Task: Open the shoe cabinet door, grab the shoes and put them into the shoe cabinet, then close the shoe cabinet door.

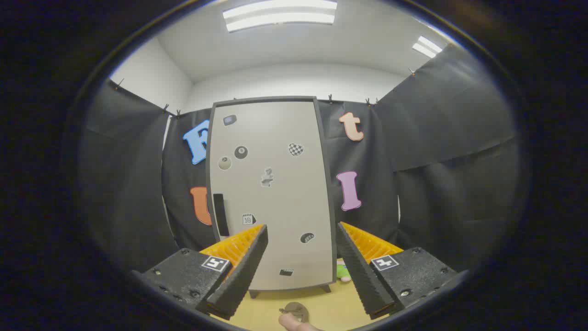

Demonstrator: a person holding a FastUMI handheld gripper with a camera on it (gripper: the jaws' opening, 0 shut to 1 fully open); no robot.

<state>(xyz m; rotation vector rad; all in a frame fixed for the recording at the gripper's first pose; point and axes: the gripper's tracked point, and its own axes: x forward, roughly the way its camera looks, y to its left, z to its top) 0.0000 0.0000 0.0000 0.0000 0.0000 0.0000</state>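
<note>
tongs (301, 239): wide apart, holding nothing | cabinet (275, 184): stands ahead of the tongs, door (280, 202) shut, handle (221, 214) on its left side | green thing (342, 272), maybe a toy: on the floor (330, 308) by the cabinet's right foot

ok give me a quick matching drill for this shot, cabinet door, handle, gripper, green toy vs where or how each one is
Things:
1. cabinet door
2. handle
3. gripper
4. green toy

States or places:
A. on the floor by the cabinet's right foot
B. open, holding nothing
C. shut
D. dark upright strip near the door's left edge

Pairs: 1-C, 2-D, 3-B, 4-A
</note>
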